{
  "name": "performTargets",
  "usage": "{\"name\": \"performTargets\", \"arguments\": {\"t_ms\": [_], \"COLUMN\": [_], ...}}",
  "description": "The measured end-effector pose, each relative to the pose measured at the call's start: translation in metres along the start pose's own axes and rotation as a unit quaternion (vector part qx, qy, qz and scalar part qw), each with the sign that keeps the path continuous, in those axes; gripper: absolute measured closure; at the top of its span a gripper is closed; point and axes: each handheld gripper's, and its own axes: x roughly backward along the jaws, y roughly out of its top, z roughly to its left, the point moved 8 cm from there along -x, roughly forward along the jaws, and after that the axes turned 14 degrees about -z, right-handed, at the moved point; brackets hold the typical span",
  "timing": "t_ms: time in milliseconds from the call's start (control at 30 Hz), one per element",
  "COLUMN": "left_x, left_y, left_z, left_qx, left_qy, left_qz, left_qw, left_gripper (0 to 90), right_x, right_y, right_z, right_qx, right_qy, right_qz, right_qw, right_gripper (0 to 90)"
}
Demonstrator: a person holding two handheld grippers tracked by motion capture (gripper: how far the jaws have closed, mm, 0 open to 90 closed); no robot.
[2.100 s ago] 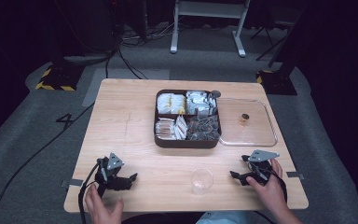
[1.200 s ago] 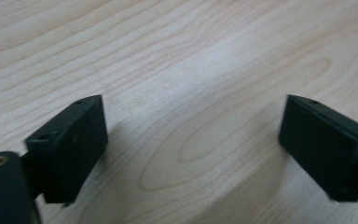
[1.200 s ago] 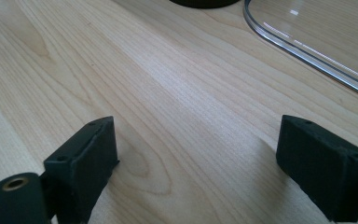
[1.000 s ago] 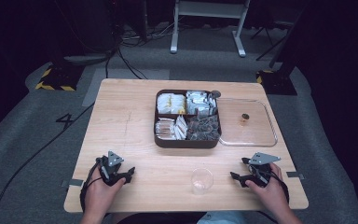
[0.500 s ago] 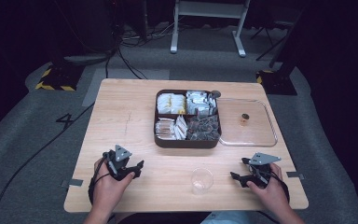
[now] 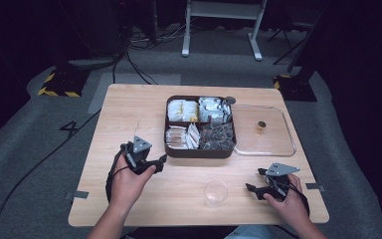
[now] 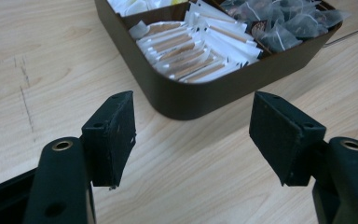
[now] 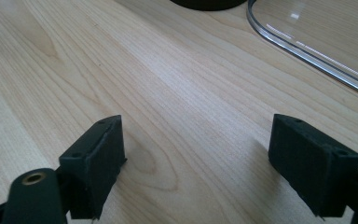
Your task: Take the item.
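Approach stage, by my judgement: left gripper (image 6: 155, 163), jaws apart and empty, hovers just left of the near-left corner of the dark brown four-compartment tray (image 6: 199, 151) at table centre, facing its white-and-tan paper sachets (image 7: 191, 51). Right gripper (image 6: 256, 190) rests near the right edge, jaws apart, beside the clear plastic cup (image 6: 215, 192). Next move likely calls for reaching over the tray wall and pinching a single sachet.
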Motion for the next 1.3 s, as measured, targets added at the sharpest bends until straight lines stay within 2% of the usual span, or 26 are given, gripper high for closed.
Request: {"name": "performTargets", "arguments": {"t_ms": [133, 267, 433, 533, 600, 633, 733, 767, 833, 867, 967, 1067, 1133, 1300], "left_x": [-0.007, -0.023, -0.035, -0.049, -0.052, -0.06, -0.067, -0.074, -0.078, -0.085, -0.097, -0.107, -0.12, -0.137], "left_y": [0.01, 0.028, 0.043, 0.057, 0.061, 0.069, 0.075, 0.081, 0.083, 0.087, 0.092, 0.094, 0.097, 0.101], "left_z": [0.0, 0.001, 0.001, -0.001, -0.001, -0.001, -0.002, -0.002, -0.002, -0.002, -0.002, 0.0, 0.002, 0.007], "left_qx": [-0.005, -0.007, -0.007, -0.001, -0.002, -0.002, -0.002, -0.004, -0.005, -0.005, 0.006, 0.012, 0.009, 0.013], "left_qy": [0.004, 0.014, 0.021, 0.02, 0.021, 0.02, 0.019, 0.018, 0.018, 0.016, 0.015, 0.021, 0.027, 0.035], "left_qz": [0.002, 0.0, -0.007, -0.011, -0.013, -0.016, -0.017, -0.017, -0.016, -0.015, -0.013, -0.011, -0.001, -0.004], "left_qw": [1.0, 0.9999, 0.9997, 0.9997, 0.9997, 0.9997, 0.9997, 0.9997, 0.9997, 0.9997, 0.9998, 0.9996, 0.9996, 0.9993], "left_gripper": [32.5, 32.7, 33.4, 33.9, 34.1, 34.2, 34.4, 34.4, 34.4, 34.4, 35.8, 38.1, 38.1, 37.5], "right_x": [0.0, 0.001, 0.001, 0.003, 0.003, 0.003, 0.003, 0.003, 0.003, 0.003, 0.003, 0.003, 0.003, 0.003], "right_y": [0.0, 0.0, 0.0, -0.001, -0.001, -0.001, -0.001, -0.001, -0.001, -0.001, -0.001, -0.001, -0.001, -0.001], "right_z": [0.0, 0.001, 0.002, 0.003, 0.004, 0.004, 0.004, 0.004, 0.004, 0.004, 0.004, 0.003, 0.004, 0.004], "right_qx": [0.001, -0.003, -0.004, -0.003, -0.003, -0.004, -0.003, -0.003, -0.004, -0.003, -0.003, -0.003, -0.003, -0.002], "right_qy": [0.0, -0.007, -0.007, -0.007, -0.007, -0.006, -0.006, -0.005, -0.005, -0.004, -0.004, -0.002, -0.002, -0.002], "right_qz": [0.0, 0.0, -0.001, -0.002, -0.002, -0.003, -0.002, -0.002, -0.002, -0.003, -0.003, -0.003, -0.003, -0.003], "right_qw": [1.0, 1.0, 1.0, 1.0, 1.0, 1.0, 1.0, 1.0, 1.0, 1.0, 1.0, 1.0, 1.0, 1.0], "right_gripper": [18.8, 19.8, 21.1, 22.4, 22.4, 22.4, 22.4, 22.4, 22.4, 22.4, 22.4, 22.5, 22.5, 22.4]}}
